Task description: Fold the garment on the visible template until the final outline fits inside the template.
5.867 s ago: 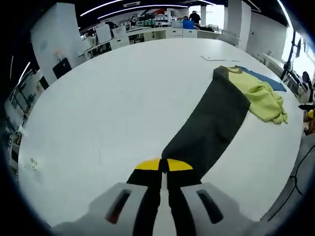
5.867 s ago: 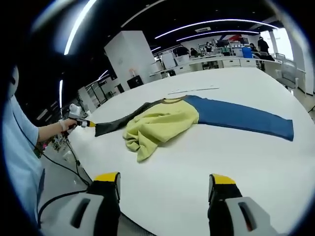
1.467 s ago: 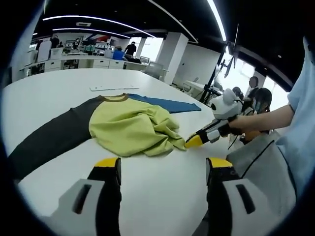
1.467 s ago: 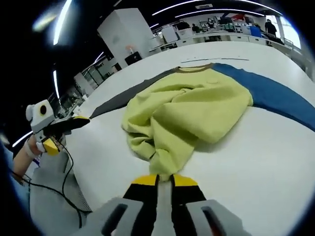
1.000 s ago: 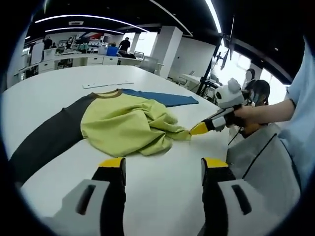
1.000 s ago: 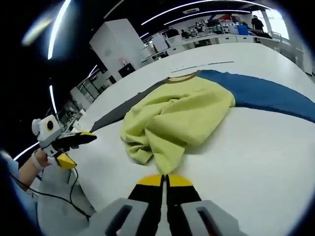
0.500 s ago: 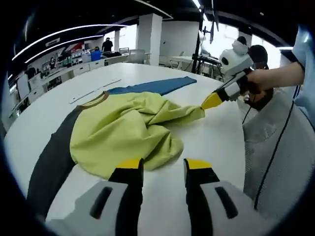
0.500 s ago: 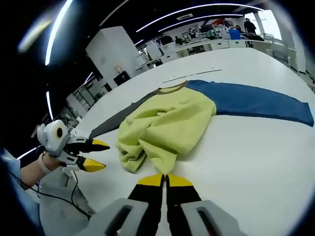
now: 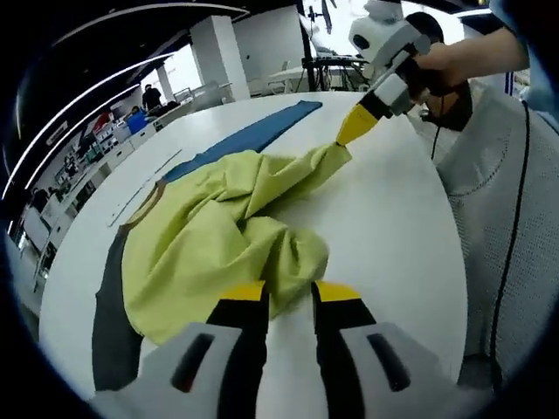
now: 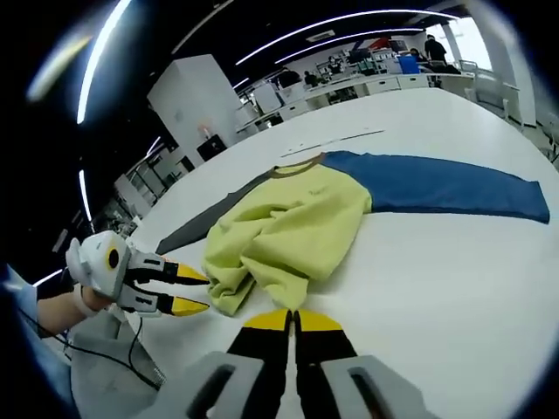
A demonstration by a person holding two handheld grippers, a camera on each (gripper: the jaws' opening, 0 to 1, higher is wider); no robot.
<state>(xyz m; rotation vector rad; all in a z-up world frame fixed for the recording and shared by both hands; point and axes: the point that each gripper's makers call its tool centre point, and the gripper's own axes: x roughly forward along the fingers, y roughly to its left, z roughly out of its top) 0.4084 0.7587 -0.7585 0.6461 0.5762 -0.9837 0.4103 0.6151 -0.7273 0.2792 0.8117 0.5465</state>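
Note:
The garment (image 9: 201, 244) has a yellow-green body, a blue sleeve (image 9: 253, 135) and a dark grey sleeve (image 9: 109, 323). It lies crumpled on the white table (image 9: 393, 227). My left gripper (image 9: 289, 292) is open, its yellow tips on either side of the bunched near hem. My right gripper (image 9: 349, 131) enters from the upper right, shut on a pulled-out corner of the body. In the right gripper view my right gripper (image 10: 293, 321) is shut on the garment (image 10: 288, 223), and my left gripper (image 10: 194, 291) stands with jaws apart at its left edge. The blue sleeve (image 10: 437, 188) stretches right.
A person's hand (image 9: 454, 65) holds the right gripper, and a grey-clad body (image 9: 498, 227) stands at the table's rounded edge. A thin strip (image 10: 336, 139) lies on the table beyond the collar. Desks and people fill the room behind.
My left gripper has let go of the dark sleeve, come to the body's near hem and narrowed its jaws. My right gripper has shut on the hem corner and drawn it outward.

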